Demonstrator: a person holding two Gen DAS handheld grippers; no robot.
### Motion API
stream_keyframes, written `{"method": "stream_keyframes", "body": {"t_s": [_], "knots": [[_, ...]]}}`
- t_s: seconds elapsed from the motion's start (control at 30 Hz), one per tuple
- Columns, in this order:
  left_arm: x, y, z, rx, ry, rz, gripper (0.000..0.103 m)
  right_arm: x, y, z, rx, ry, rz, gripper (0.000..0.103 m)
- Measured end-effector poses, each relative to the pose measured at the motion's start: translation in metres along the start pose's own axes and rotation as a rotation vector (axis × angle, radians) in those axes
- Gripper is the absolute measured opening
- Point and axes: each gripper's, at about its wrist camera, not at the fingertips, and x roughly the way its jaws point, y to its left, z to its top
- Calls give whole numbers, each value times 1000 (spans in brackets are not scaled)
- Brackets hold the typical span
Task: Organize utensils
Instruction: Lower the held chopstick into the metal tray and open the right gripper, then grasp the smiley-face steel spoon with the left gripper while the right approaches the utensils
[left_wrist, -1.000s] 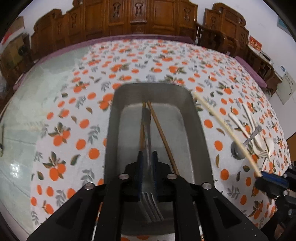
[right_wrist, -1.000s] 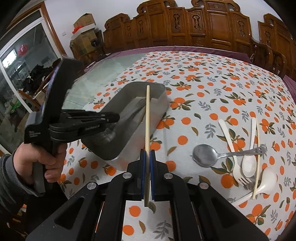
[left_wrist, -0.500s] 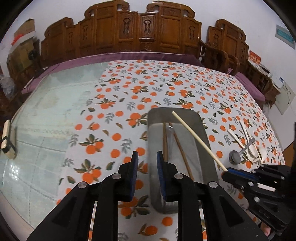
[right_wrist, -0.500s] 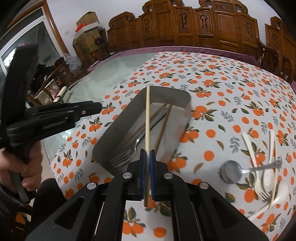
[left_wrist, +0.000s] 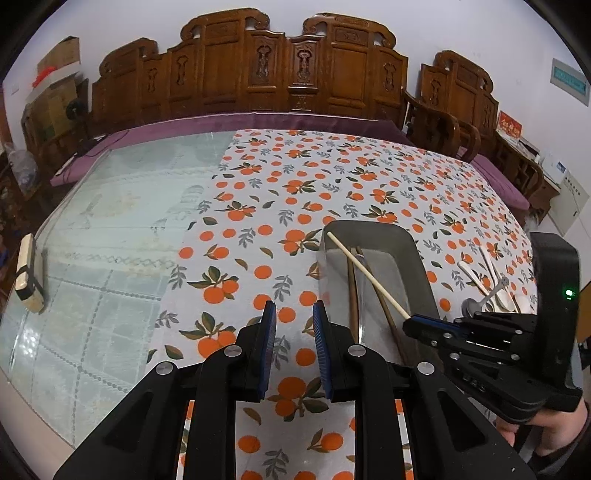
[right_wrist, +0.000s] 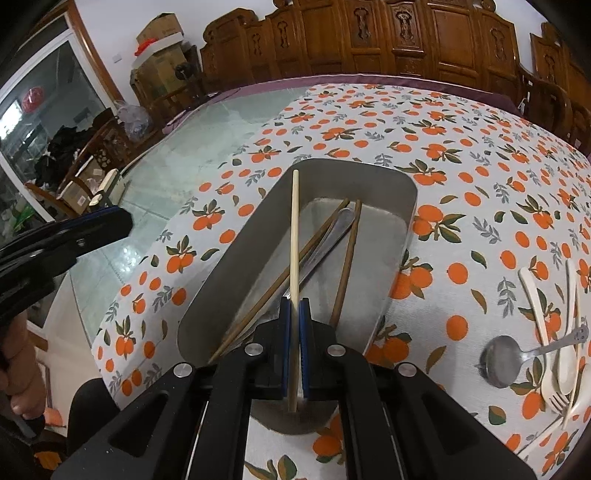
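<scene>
Two grippers are in my hands, and nearest to me the right gripper (right_wrist: 294, 343) is clenched on a pale chopstick (right_wrist: 294, 258), which runs forward between its blue pads and hangs over the metal tray (right_wrist: 402, 192) without being let go yet. My left gripper (left_wrist: 294, 347) grasps nothing: its jaws stand apart over the orange-print tablecloth (left_wrist: 258, 221), just left of the tray. Inside the tray, a little farther out, lie two dark wooden chopsticks (right_wrist: 345, 273) and a metal fork (right_wrist: 325, 243), so I judge three pieces already sorted and a fourth about to join them. Off to the right of the tray, still loose on the cloth, sits a small heap: a metal spoon (right_wrist: 498, 362), a white plastic fork (right_wrist: 543, 332), what look like two white plastic spoons (right_wrist: 569, 354), and another pale stick partly under them. Those remain to be collected, so I put the job somewhere near halfway. Beyond the cloth the bare glass tabletop (left_wrist: 122, 206) stretches away to carved wooden chairs (left_wrist: 295, 74) along the wall.
</scene>
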Motion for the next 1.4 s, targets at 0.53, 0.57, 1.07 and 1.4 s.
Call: {"method": "stream_keyframes", "body": {"t_s": [0.53, 0.57, 1.07, 1.4], "knots": [[-14, -20, -7, 32, -23, -10, 19, -28, -6, -13, -30, -45, 42, 16], [-15, -22, -8, 34, -25, -12, 19, -35, -8, -16, -37, -54, 40, 16], [-39, -85, -20, 108, -74, -65, 27, -137, -64, -76, -76, -151, -66, 16], [-25, -135, -32, 153, -76, -137, 42, -176, -128, -112, 10, -193, -176, 36]]}}
